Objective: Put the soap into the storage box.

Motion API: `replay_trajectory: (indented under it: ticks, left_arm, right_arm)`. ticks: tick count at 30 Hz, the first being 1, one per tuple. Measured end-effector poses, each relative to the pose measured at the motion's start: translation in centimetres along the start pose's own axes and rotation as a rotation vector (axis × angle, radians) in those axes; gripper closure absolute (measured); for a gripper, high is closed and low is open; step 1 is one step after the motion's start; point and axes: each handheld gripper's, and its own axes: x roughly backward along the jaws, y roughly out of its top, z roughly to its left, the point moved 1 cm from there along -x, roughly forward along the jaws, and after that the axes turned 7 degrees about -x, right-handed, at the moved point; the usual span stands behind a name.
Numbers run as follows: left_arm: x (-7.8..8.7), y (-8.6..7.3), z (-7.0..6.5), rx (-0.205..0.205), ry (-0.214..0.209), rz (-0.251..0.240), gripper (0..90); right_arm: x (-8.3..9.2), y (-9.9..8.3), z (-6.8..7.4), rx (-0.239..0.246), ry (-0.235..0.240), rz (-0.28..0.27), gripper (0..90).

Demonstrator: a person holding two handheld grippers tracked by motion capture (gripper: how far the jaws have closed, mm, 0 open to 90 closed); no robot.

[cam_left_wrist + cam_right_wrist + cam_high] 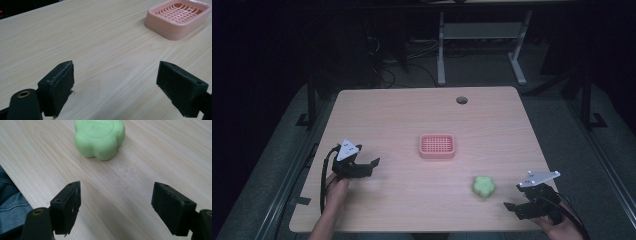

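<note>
Green soap point(483, 186) sits on the counter point(402, 120), flower-shaped, flat side up, faint embossed lettering on top in the right gripper view point(100, 138) but too blurred to read. It lies toward the person's side of the pink soap dish point(437, 146) and off to its right, well apart from it. Nothing touches the soap.

Right claw point(517, 206): jaws spread wide, holding nothing. It's beyond the soap from the dish, near the counter's front right corner, close to the soap but clear of it. In the right gripper view point(116, 207) both black pads point(68, 206) hover just above the wood with the soap ahead of them, a bit left of the gap's centre. Blue fabric shows past the counter edge at lower left.

Left claw point(368, 165): jaws also wide apart, empty. It sits left of the dish, slightly nearer the person, with bare wood between. In the left gripper view point(116, 90) the dish point(175, 23) is ahead and to the upper right, well apart from the pads; slotted grid floor, dish empty.

Dish is about mid-counter. A round cable hole point(461, 100) is behind the dish near the far edge.
</note>
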Motion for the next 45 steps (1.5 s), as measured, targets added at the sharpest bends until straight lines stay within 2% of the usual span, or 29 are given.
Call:
replay_trajectory:
  ticks: [4,12,22,29,42,45]
  left_arm:
    - [0.0,0.0,0.1,-0.003,0.0,0.003,14.4]
    - [0.0,0.0,0.0,-0.004,0.001,0.002,14.3]
    - [0.1,0.0,0.2,-0.002,0.003,0.003,14.4]
    - [0.1,-0.1,0.3,0.007,0.004,0.003,14.3]
    - [0.2,-0.1,0.4,0.001,0.005,0.0,14.3]
    - [0.2,-0.1,0.4,0.012,0.006,-0.005,14.3]
  right_arm:
    - [0.0,0.7,0.1,0.026,-0.005,0.006,23.2]
    - [0.1,1.8,0.4,0.034,-0.002,0.022,21.6]
    - [0.1,3.4,1.0,0.074,-0.006,0.052,21.3]
    - [-0.5,4.6,1.4,0.103,0.003,0.084,21.0]
    - [-1.2,6.7,2.1,0.137,0.01,0.13,20.3]
    - [-1.5,7.0,2.2,0.138,0.01,0.142,20.3]
